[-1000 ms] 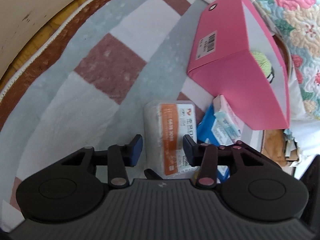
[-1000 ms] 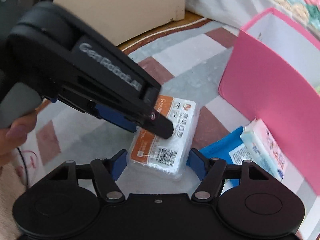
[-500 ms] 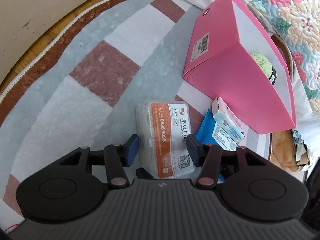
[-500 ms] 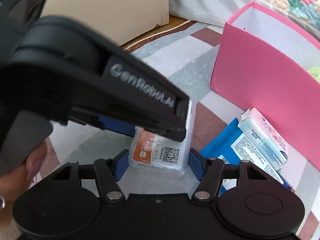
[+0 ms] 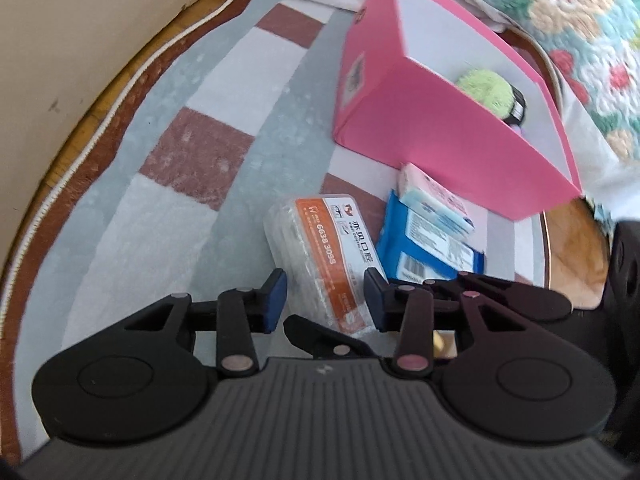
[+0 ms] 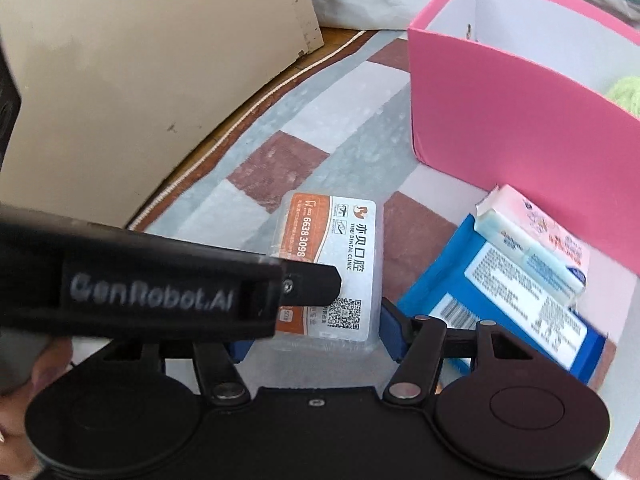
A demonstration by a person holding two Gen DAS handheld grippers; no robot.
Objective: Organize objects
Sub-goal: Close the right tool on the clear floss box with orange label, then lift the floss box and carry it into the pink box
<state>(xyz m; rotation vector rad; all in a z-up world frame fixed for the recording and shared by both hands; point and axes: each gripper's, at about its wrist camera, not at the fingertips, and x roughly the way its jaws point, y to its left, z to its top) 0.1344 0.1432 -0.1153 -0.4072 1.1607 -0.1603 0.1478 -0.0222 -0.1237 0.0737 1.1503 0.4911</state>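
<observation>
The left claw [image 5: 325,300] and right claw [image 6: 316,334] are both closing on the clear dental-clinic case [image 5: 320,264]; it has tilted up off the rug [image 5: 224,128] since a second ago, near the pink box [image 5: 440,136]; transfer appears next.

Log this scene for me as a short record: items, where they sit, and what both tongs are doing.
Surface: patterned rug
Dental clinic pack: flat on the rug, between both tongs
Pink box: open, green fuzzy item inside
Blue packet: beside the box, pastel pack on top
Left tongs: closing around the clinic pack, contact unclear
Right tongs: closing around the clinic pack, contact unclear
</observation>
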